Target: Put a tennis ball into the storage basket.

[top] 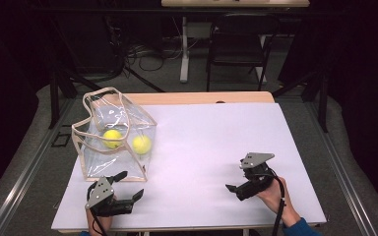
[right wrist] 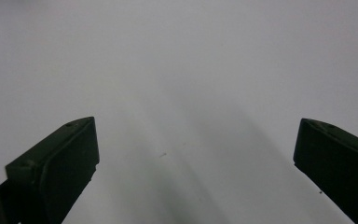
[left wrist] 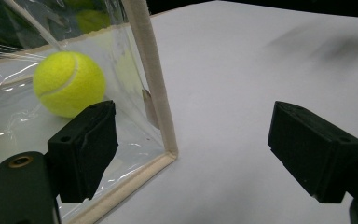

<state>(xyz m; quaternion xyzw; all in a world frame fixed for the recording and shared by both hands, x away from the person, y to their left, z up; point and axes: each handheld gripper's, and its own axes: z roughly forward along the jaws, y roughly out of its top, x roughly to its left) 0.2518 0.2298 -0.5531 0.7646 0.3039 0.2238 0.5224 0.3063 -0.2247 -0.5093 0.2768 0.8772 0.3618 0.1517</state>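
Observation:
A clear plastic bag (top: pixel 98 162) with beige trim stands open on the left of the white table (top: pixel 216 132). Two yellow tennis balls (top: pixel 111 138) (top: pixel 141 144) lie inside it. My left gripper (top: pixel 129 185) is open just in front of the bag's near right corner, with nothing between its jaws. In the left gripper view that gripper (left wrist: pixel 198 149) straddles the bag's corner trim (left wrist: pixel 156 84), and one tennis ball (left wrist: pixel 69 83) shows through the plastic beyond the left jaw. My right gripper (top: pixel 236 176) is open and empty low over bare table at the near right, as the right gripper (right wrist: pixel 196 158) view confirms.
A strip of wooden table edge (top: pixel 202 97) runs behind the white surface. Farther back on the floor stand a black chair (top: pixel 238 44) and the white leg (top: pixel 184 49) of another table, with cables around it.

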